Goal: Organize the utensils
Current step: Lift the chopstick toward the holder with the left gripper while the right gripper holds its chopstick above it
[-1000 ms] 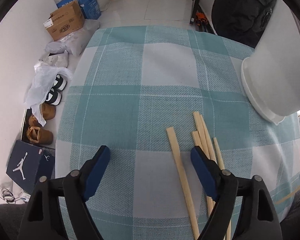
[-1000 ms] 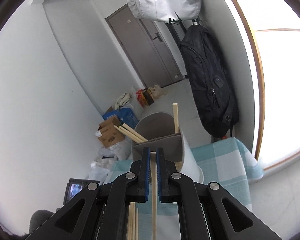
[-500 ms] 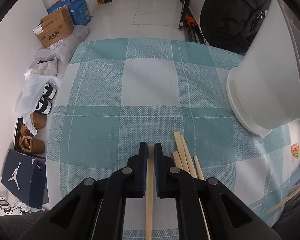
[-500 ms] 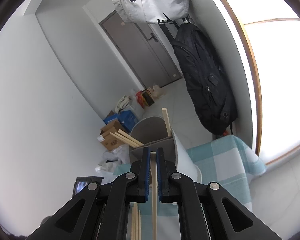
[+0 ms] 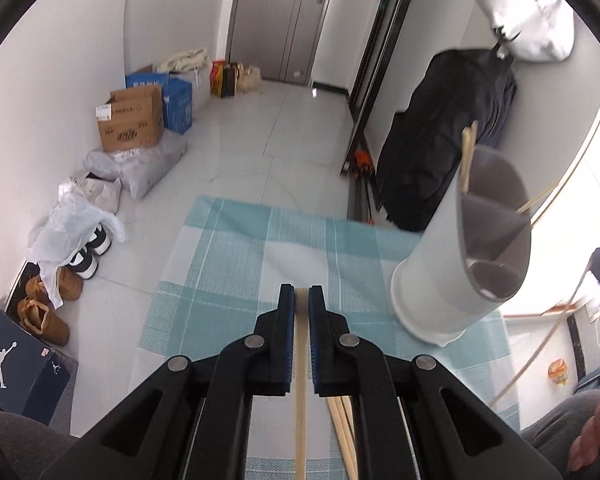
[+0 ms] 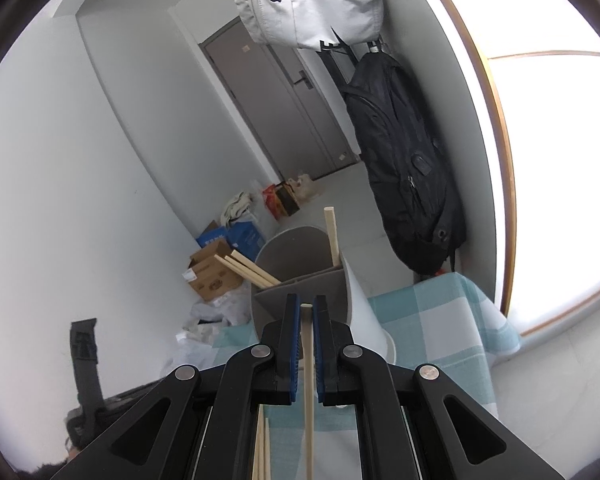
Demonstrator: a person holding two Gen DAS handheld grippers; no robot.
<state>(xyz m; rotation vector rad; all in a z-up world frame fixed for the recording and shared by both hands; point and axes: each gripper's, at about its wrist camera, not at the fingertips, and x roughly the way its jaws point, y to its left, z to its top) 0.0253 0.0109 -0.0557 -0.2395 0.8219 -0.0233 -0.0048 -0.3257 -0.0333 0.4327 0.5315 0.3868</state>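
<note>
My left gripper (image 5: pixel 301 295) is shut on a wooden chopstick (image 5: pixel 300 392) and holds it above the checked teal tablecloth (image 5: pixel 236 248). Several loose chopsticks (image 5: pixel 342 428) lie on the cloth just right of it. A white divided utensil holder (image 5: pixel 456 272) stands to the right, with chopsticks (image 5: pixel 468 156) sticking out. My right gripper (image 6: pixel 307 306) is shut on another chopstick (image 6: pixel 309 392), raised just in front of the holder (image 6: pixel 300 280). More chopsticks (image 6: pixel 248 268) lean in its left compartment and one (image 6: pixel 332 236) stands upright.
Cardboard boxes (image 5: pixel 130 120), bags and shoes (image 5: pixel 88 252) sit on the floor past the table's left edge. A black backpack (image 6: pixel 404 160) and a white bag (image 6: pixel 308 0) hang on the wall behind the holder. A person's hand (image 5: pixel 596 436) shows at lower right.
My left gripper closed on a chopstick lying on the cloth and lifted it, tilting up so the room shows. My right gripper kept its chopstick and shifted slightly near the holder.
</note>
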